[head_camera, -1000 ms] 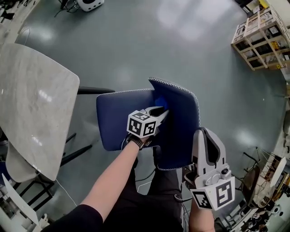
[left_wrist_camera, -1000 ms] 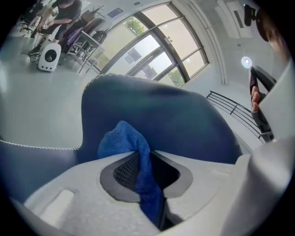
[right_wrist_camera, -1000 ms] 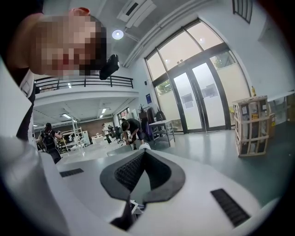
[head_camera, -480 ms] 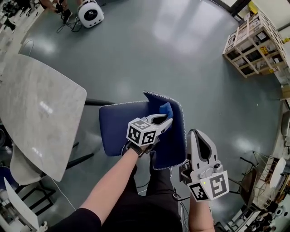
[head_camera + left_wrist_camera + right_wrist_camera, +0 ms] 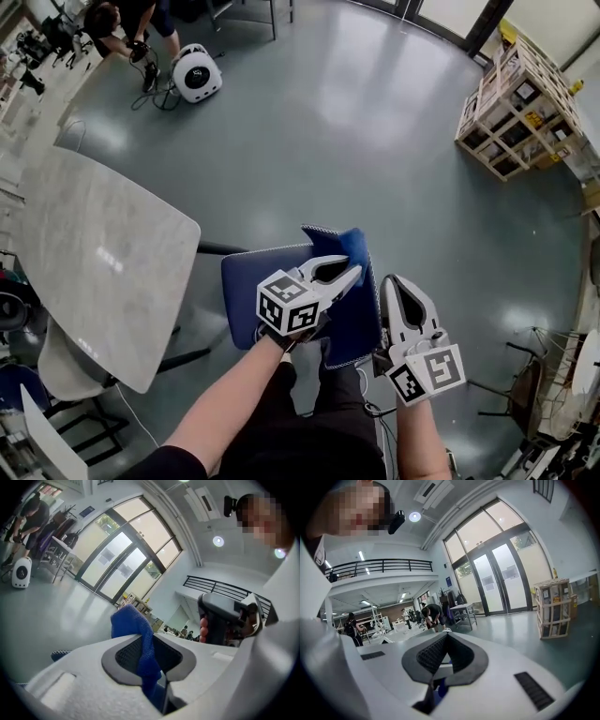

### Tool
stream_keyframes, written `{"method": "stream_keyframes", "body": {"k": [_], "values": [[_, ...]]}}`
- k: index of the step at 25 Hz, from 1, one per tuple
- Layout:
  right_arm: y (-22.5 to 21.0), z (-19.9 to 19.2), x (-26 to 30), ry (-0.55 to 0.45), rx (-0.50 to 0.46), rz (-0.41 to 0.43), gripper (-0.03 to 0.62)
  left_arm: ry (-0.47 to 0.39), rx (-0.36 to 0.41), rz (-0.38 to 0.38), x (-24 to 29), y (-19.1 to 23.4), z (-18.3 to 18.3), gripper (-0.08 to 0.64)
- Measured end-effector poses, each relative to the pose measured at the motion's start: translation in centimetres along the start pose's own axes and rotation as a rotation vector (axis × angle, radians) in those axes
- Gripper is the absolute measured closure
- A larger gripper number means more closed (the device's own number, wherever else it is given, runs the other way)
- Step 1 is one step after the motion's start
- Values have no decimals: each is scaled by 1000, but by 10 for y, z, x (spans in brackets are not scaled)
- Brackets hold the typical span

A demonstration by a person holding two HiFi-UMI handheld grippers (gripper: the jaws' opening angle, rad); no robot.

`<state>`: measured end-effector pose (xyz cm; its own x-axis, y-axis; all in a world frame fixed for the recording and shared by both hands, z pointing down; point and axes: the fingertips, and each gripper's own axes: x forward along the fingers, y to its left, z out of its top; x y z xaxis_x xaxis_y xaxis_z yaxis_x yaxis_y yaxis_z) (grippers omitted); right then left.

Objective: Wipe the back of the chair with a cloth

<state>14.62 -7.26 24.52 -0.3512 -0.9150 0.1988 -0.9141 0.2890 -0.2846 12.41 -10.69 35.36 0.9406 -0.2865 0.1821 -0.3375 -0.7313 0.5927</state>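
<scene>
- Fingers [image 5: 330, 269] of the left gripper [image 5: 352, 273] clamp the blue terry cloth [image 5: 354, 244]; those of the right gripper [image 5: 390, 282] meet, empty.
- The dark blue padded chair [image 5: 255, 281] stands on the grey floor [image 5: 375, 141], beside the marble table [image 5: 103, 253]'s right edge.
- The cloth sits at the top edge of the chair back [image 5: 358, 321].

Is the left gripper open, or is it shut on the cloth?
Shut on the cloth: the left gripper pinches it between its jaws, and the blue fabric bunches out past them.

Bright even daylight, fisheye-warped edges
</scene>
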Motion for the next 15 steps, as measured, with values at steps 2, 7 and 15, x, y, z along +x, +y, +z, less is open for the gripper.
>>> {"method": "stream_keyframes", "body": {"k": [2,7,15], "values": [[6,8,-3,-9,7,4,578,-15,29,-6,-9,-18,17,491],[19,39,-13,-39,-9,17,578,-31,114,17,-31,-51,56,491],[45,66,-34,-58,-12,8,578,-55,208,47,-76,-98,86,491]]}}
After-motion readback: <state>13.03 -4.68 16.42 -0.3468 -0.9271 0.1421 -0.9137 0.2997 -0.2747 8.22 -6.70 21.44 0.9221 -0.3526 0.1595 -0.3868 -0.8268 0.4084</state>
